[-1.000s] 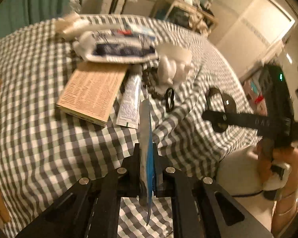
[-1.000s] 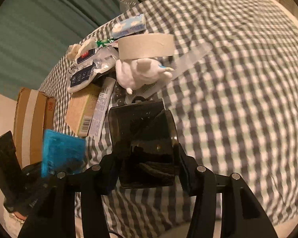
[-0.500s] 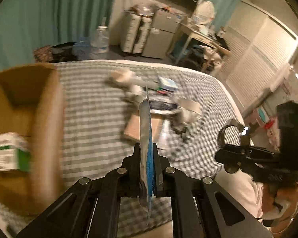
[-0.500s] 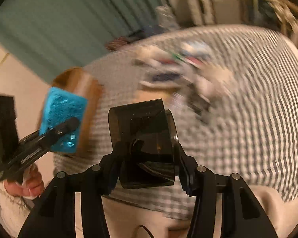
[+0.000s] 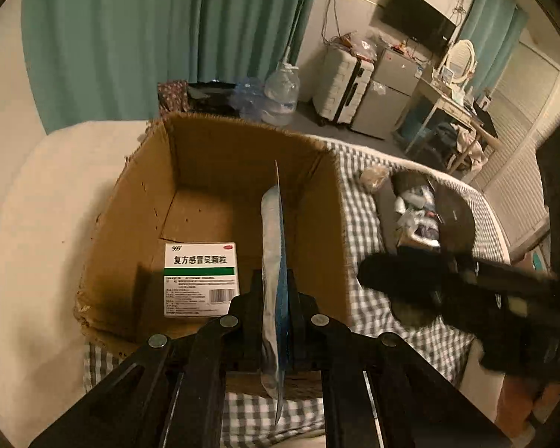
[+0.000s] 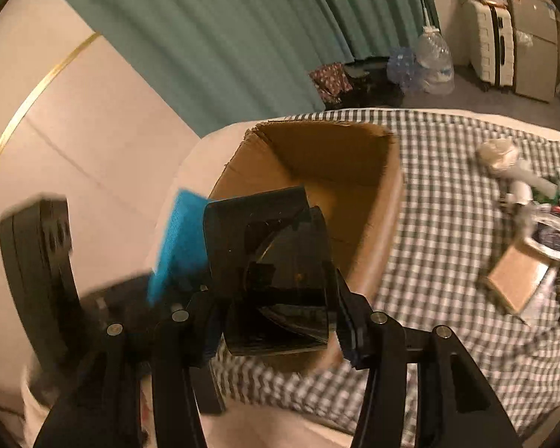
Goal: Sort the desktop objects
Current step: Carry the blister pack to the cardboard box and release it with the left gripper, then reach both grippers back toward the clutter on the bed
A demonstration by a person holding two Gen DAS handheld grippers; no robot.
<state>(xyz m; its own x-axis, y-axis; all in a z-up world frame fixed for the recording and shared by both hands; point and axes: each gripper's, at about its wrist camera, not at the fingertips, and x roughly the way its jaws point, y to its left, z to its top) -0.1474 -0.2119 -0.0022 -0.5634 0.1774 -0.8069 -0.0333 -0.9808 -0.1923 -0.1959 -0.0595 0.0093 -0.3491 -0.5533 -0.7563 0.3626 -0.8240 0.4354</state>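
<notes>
Cardboard box (image 5: 138,224) stands open at the edge of the checked cloth (image 5: 362,224), and both grippers hang above it. The left gripper (image 5: 276,298) is clamped on a thin blue packet (image 5: 276,224), held edge-on so that it stands upright over the box's right half; seen from the right wrist it shows its broad blue face (image 6: 179,242) just left of the box (image 6: 384,186). Inside the box, on the floor, lies a white medicine carton (image 5: 201,280) with a green stripe, flat, to the left of the packet. The right gripper (image 6: 276,280) grips a dark, glossy curved case (image 6: 272,254) between its pads, over the near rim of the box; from the left wrist that gripper (image 5: 466,283) is a dark blur beside the box's right wall. Farther along the cloth (image 6: 448,224), well apart from the box, the remaining clutter (image 6: 534,224) lies in a heap, blurred; a tan flat box (image 6: 515,280) is at its near edge.
</notes>
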